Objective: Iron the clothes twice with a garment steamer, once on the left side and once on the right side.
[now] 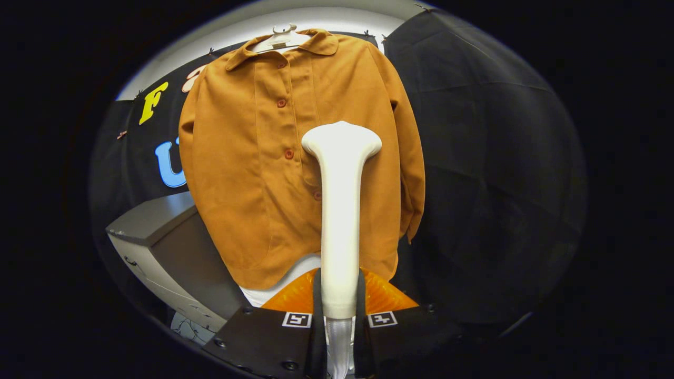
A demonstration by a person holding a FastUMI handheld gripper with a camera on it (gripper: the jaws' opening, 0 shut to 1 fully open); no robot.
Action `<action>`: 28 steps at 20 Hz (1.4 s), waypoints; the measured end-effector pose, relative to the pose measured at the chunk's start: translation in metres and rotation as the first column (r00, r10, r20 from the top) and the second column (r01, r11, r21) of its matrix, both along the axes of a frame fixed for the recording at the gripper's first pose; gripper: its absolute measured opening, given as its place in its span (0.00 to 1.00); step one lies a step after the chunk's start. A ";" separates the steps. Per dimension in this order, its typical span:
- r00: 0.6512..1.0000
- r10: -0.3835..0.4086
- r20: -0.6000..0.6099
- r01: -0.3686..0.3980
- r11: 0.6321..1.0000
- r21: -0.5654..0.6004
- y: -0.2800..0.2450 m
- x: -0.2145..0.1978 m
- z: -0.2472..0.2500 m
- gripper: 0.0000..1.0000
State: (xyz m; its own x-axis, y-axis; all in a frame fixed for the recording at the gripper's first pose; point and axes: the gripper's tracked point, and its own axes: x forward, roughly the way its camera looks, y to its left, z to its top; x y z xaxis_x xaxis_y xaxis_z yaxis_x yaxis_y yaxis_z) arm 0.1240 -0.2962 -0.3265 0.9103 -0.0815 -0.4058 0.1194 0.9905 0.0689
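— What's here besides the job itself?
— A grey cabinet, low down.
— And around it?
— Black cloth wall behind the cabinet and off to its right. A white hanger hangs well above it, near a pale wall strip.

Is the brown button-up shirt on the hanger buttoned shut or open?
Buttoned shut: the brown button-up shirt hangs closed, buttons fastened down its front, behind the white garment steamer that the gripper clamps.

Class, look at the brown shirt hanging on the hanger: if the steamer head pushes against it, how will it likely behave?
The brown shirt looks soft and floppy, so it would probably give way and swing on its hanger. It hangs freely, so it likely shifts sideways. The hand-held gripper is shut on the steamer, which looks rigid.
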 end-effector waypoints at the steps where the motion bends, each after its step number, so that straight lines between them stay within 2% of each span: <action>1: 1.000 -0.003 -0.018 0.003 1.000 0.001 0.000 -0.005 -0.008 0.24; 8: 0.991 -0.027 -0.128 0.030 0.999 0.017 0.001 -0.044 -0.050 0.24; 13: 0.986 -0.009 -0.165 0.012 1.000 0.018 0.012 -0.073 -0.059 0.24; 20: 0.995 -0.005 -0.099 0.006 1.000 0.013 0.039 -0.106 -0.017 0.24; 28: 0.999 -0.015 0.044 0.016 1.000 -0.020 0.073 -0.110 0.087 0.24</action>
State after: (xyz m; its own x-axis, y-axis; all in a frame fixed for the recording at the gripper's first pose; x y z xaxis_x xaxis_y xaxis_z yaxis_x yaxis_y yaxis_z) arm 0.0139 -0.2234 -0.2399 0.9258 -0.1035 -0.3635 0.1320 0.9898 0.0545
